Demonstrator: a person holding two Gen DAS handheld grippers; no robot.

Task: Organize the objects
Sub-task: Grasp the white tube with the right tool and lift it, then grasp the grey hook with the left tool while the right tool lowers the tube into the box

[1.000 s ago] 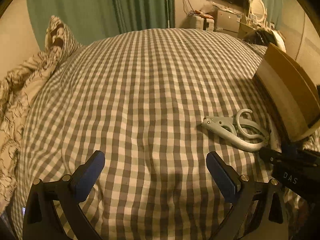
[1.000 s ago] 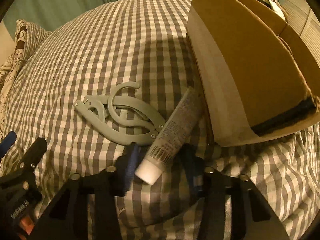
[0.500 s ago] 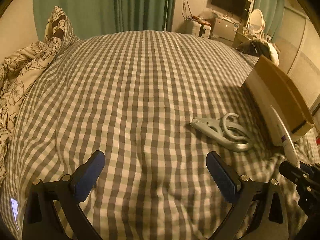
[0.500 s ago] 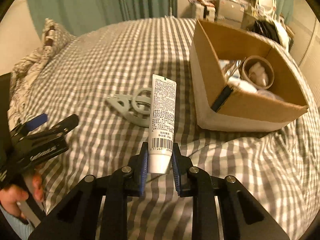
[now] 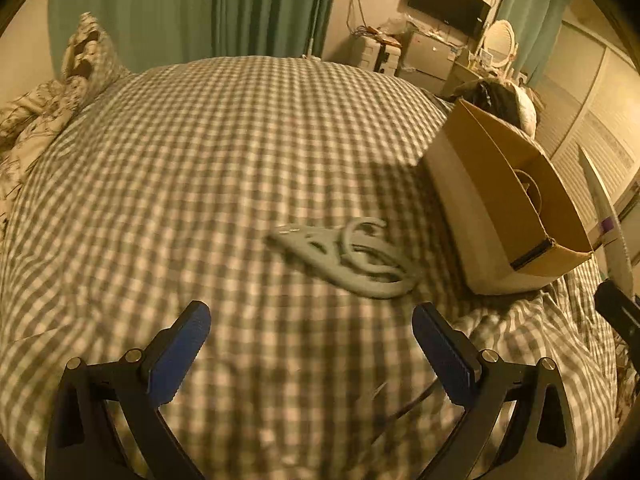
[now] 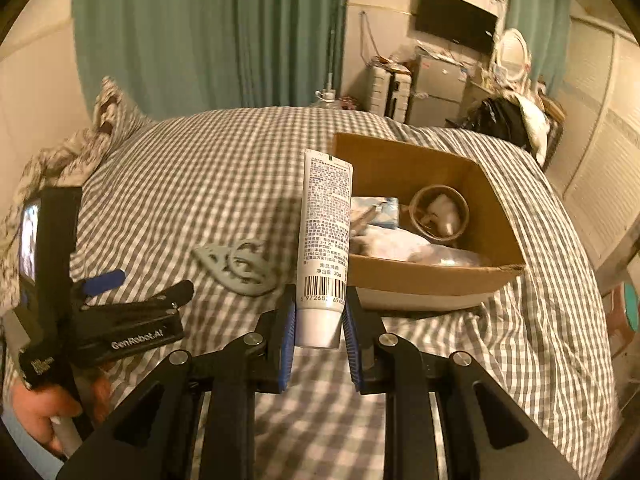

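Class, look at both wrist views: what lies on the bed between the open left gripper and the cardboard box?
In the left wrist view, the folded grey hanger lies on the checked bedspread between the left gripper and the cardboard box. The right wrist view agrees.

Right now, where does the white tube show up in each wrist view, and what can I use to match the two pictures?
Left wrist: the white tube is a thin sliver at the far right edge, beyond the cardboard box.
Right wrist: it stands upright at centre, clamped at its cap end by the right gripper.
Shared landmark: the grey-green folding hanger on the checked bedspread, left of the box.
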